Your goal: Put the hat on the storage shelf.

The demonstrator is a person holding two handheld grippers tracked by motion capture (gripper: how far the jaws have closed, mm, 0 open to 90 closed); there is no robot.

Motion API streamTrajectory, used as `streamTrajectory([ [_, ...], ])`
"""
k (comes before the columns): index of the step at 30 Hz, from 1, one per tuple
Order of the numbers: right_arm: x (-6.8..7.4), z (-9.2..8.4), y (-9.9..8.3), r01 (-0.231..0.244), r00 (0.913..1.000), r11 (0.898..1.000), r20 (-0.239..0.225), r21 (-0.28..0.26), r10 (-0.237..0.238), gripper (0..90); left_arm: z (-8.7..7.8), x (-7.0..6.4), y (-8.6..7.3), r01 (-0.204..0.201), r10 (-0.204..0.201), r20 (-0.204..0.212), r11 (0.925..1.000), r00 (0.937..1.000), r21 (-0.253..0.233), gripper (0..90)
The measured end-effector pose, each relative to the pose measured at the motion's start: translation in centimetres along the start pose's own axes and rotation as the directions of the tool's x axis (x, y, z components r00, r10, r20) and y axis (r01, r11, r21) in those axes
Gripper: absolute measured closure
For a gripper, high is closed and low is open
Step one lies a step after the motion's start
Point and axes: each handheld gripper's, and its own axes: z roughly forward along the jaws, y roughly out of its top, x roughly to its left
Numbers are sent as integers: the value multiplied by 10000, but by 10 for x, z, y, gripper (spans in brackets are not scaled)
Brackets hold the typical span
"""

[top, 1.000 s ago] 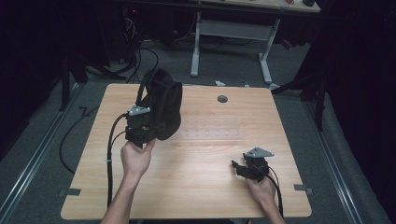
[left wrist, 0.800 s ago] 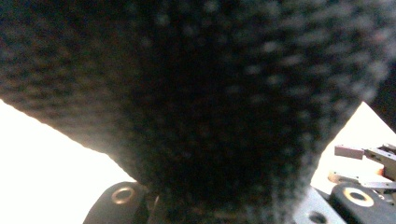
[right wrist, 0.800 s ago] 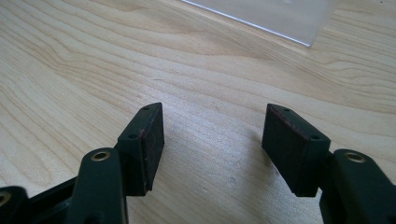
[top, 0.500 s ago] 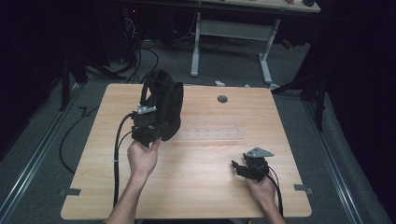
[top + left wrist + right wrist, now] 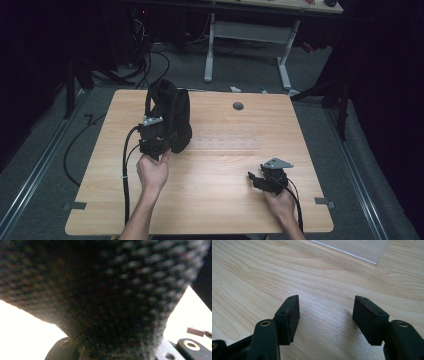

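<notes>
A black fabric bag [image 5: 173, 111] stands on the left half of the wooden table [image 5: 215, 210], its straps up at the far side. My left gripper [image 5: 156, 134] is at the bag's near side, shut on its woven cloth. That cloth [image 5: 105, 295] looms blurred right in front of the left gripper view, running down between the jaw bases. My right gripper [image 5: 255, 179] rests low near the table's front right. Its jaws point left. In the right gripper view it [image 5: 325, 315] is open, with bare wood between the pads.
A clear plastic strip [image 5: 227, 143] lies flat mid-table, and its edge [image 5: 359, 247] shows ahead of the right gripper. A round cable hole [image 5: 238, 106] sits near the far edge. Cables trail off the left side. A white-legged desk [image 5: 250, 35] stands beyond the table.
The left gripper has shifted slightly to the right with the bag, and the bag now stands narrower and more upright. The right gripper has not moved.
</notes>
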Motion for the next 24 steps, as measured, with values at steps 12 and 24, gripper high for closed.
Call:
streamTrajectory([
  [12, 0, 0, 0, -10, 10000, 10000, 1, 2, 10, 385, 9, 9, -5, -40, 40, 213, 10000, 9998, 39, 855],
  [24, 0, 0, 0, -19, 10000, 10000, -2, 4, 19, 385, 10, 18, -1, 144, -161, 815, 9997, 9965, 220, 528],
])
